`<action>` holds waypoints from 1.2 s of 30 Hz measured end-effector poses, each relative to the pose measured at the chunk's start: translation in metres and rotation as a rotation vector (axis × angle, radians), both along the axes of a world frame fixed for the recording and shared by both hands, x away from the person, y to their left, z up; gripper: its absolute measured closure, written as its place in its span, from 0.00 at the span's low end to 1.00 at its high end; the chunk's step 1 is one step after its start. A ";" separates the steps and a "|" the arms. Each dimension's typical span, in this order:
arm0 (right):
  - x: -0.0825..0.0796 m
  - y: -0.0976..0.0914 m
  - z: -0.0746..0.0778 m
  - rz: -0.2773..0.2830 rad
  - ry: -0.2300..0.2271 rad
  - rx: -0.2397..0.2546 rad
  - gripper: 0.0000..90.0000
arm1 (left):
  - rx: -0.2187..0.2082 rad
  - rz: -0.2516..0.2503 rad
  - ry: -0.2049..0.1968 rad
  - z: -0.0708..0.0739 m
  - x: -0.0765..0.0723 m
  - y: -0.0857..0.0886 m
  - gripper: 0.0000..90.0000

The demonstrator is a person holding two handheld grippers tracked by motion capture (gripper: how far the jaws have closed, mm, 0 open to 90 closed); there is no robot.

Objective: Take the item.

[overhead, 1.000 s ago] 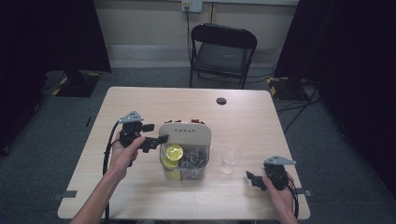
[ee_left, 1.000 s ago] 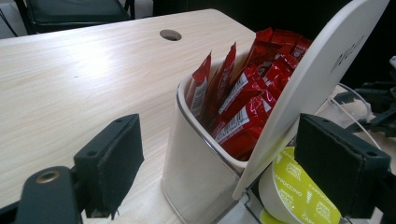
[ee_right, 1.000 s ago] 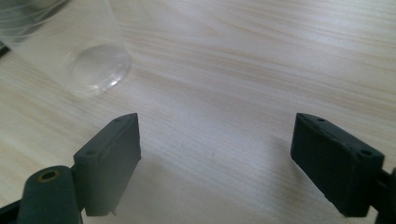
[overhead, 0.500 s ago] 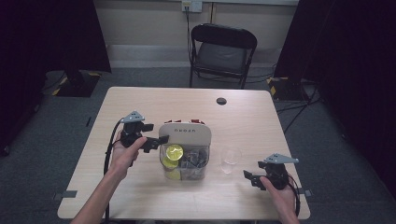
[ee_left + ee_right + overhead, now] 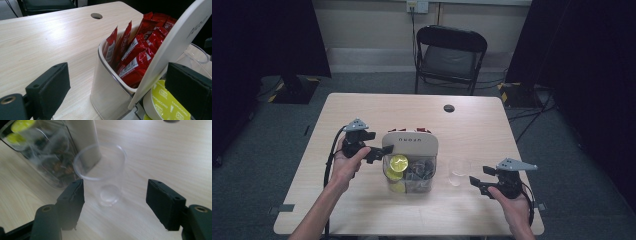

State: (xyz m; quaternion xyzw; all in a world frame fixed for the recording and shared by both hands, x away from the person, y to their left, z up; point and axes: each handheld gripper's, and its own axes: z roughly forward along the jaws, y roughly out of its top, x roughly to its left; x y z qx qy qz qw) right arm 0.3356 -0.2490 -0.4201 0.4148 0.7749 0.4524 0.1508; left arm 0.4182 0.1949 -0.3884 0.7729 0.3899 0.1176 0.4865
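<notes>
both claws level, right claw facing cup

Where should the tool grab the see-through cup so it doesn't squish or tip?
Probably around the middle of the clear cup's wall, one jaw on each side. It stands upright on the table, apart from the container, so the right tool can come in level from the open side facing it. Its jaws, just closing, have not touched it. Squeeze gently; the thin wall looks bendy.
</notes>
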 end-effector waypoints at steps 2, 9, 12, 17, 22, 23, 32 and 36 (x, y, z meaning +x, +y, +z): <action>0.001 0.004 0.007 0.018 -0.017 0.012 0.36 | 0.001 0.001 -0.002 0.000 0.000 0.000 0.06; 0.005 0.019 0.030 0.044 -0.077 0.034 0.40 | 0.010 -0.003 -0.007 0.000 0.000 -0.002 0.06; 0.008 0.026 0.036 0.065 -0.083 0.050 0.42 | 0.008 -0.004 -0.009 0.000 0.000 -0.002 0.06; 0.013 0.045 0.037 0.118 -0.079 0.056 0.45 | 0.009 -0.004 -0.008 0.000 0.000 -0.002 0.06; 0.017 0.061 0.040 0.175 -0.077 0.061 0.48 | 0.009 -0.005 -0.007 0.000 0.000 -0.001 0.06; 0.018 0.064 0.042 0.184 -0.079 0.067 0.49 | 0.010 -0.005 -0.009 0.000 0.000 -0.001 0.06; 0.023 0.096 0.054 0.287 -0.097 0.095 0.62 | 0.006 -0.006 -0.008 0.000 0.000 -0.001 0.06; 0.027 0.115 0.055 0.350 -0.091 0.090 0.67 | 0.007 -0.005 -0.002 0.000 0.000 -0.001 0.06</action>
